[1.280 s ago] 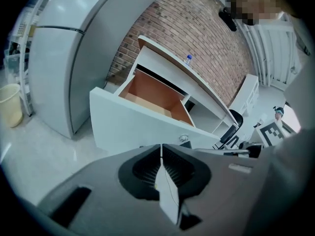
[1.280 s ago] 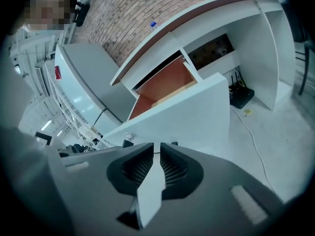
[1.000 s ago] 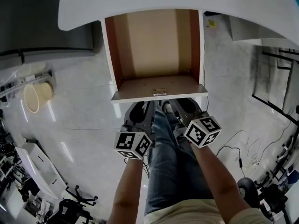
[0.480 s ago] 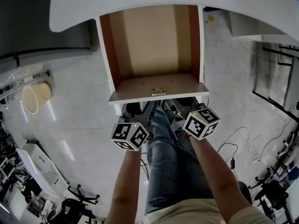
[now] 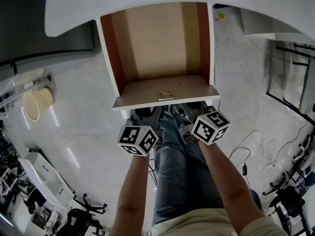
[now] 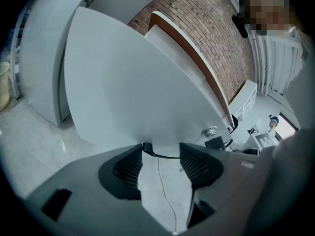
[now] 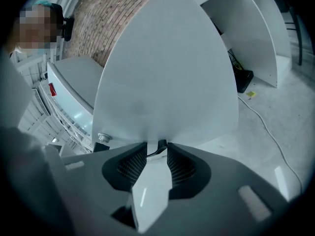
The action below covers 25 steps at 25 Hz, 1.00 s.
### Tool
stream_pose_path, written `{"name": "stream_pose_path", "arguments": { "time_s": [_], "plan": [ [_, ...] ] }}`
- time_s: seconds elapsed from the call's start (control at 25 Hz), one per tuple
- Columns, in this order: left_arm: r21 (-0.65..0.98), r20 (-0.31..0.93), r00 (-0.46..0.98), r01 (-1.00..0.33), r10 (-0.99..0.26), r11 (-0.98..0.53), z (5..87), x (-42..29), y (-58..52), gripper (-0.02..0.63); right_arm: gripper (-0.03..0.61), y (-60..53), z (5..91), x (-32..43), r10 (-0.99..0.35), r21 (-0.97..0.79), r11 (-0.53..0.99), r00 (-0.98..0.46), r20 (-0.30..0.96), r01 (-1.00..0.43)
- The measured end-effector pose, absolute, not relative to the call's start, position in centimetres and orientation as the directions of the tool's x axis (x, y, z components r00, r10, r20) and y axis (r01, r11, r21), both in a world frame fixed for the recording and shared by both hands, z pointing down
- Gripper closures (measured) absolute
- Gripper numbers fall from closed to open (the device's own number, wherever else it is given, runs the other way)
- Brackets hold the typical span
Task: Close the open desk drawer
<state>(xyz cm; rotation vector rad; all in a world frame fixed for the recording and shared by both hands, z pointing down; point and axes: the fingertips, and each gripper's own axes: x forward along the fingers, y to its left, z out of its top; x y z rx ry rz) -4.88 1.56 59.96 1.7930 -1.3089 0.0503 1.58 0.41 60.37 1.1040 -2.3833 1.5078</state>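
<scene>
Drawer (image 5: pixel 157 48) stands pulled out from under the white desk top (image 5: pixel 147 4) toward the person, its bare wooden bottom showing. Its rear end is cut off by the desk's edge. A small metal plate (image 5: pixel 166 96) sits inside the white drawer front (image 5: pixel 167 102).

From the head view, the left gripper (image 5: pixel 143 116) and right gripper (image 5: pixel 193 111) are tucked under that front. Their jaw tips are hidden there by the panel and the marker cubes (image 5: pixel 139 139).

The left gripper view shows the left gripper (image 6: pixel 161 149) up against the front's lower edge (image 6: pixel 123 82). Its jaws have just been closing but stand apart, pads clear. A thin dark strip (image 6: pixel 147 149) runs between the tips; what it is cannot be made out.

The right gripper (image 7: pixel 157 149) has likewise been closing. Its jaws are parted, with a small dark piece (image 7: pixel 161 146) between the tips, not clamped. A round metal fitting (image 7: pixel 103 137) shows beside the front (image 7: pixel 167 73).

Jeans-clad legs (image 5: pixel 177 171) lie below, over the pale floor (image 5: pixel 83 112). A cream bin (image 5: pixel 34 104) sits well to the left.
</scene>
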Motion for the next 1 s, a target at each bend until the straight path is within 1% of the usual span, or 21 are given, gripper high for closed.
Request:
{"name": "stream_pose_path", "arguments": {
  "time_s": [0.08,0.24,0.72,1.0],
  "plan": [
    [0.613,0.504,0.433,-0.789,-0.747,-0.044,60.0,-5.1,1.6,0.382,0.448,0.5,60.3,1.5,-0.513,-0.738,0.244,-0.729,0.452,-0.629],
    [0.592,0.524,0.419,-0.805,-0.742,-0.037,60.3,-5.4,1.6,0.431,0.449,0.4,60.2,1.5,-0.51,-0.733,0.247,-0.728,0.457,-0.633],
    [0.577,0.557,0.403,-0.817,-0.726,-0.012,60.0,-5.3,1.5,0.436,0.451,0.3,60.0,1.7,-0.504,-0.712,0.237,-0.71,0.492,-0.661],
    [0.589,0.554,0.406,-0.808,-0.727,-0.003,59.0,-5.4,1.5,0.439,0.449,0.3,58.9,1.6,-0.497,-0.707,0.248,-0.713,0.494,-0.663]
  ]
}}
